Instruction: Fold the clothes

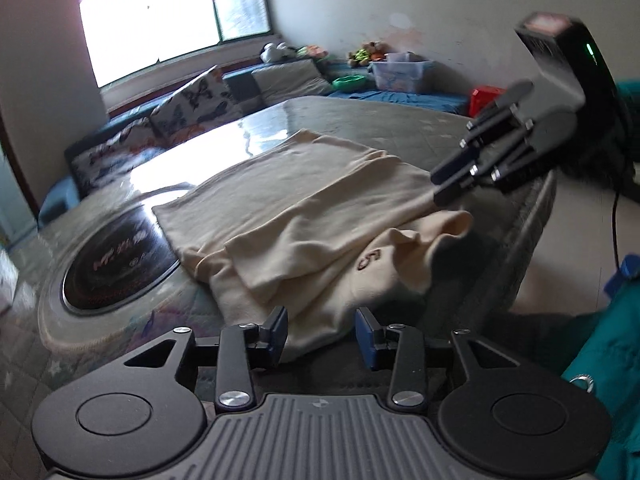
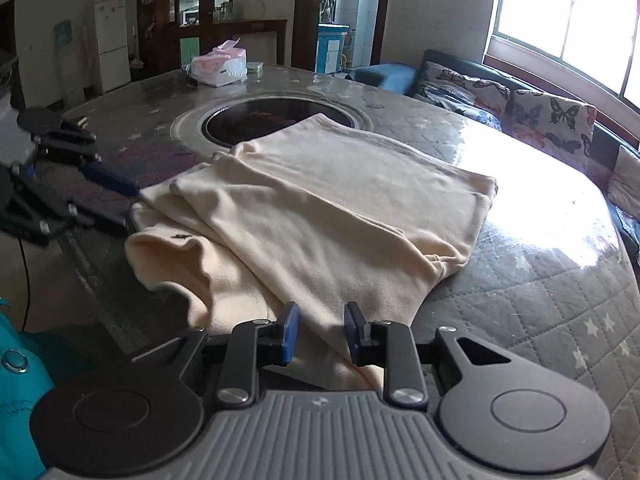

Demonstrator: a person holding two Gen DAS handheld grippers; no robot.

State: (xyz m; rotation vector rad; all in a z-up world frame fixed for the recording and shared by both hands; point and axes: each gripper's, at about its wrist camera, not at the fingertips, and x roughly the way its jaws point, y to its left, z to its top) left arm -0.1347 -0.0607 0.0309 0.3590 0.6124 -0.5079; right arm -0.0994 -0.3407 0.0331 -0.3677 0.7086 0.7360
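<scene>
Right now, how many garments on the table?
1: a cream garment, partly folded, near the table's front edge beside the round black inset. Layers overlap, so another piece could be hidden beneath.

One garment, two tools, one desk.
A single cream garment [image 2: 320, 208] lies ahead of both tools on the one desk [image 2: 540, 300]; two tools show, left tool [image 1: 321, 334] and right tool [image 2: 319, 330]. Beyond them: one round black inset [image 2: 276, 120], one tissue box [image 2: 219, 65], one white fridge [image 2: 109, 42].
</scene>
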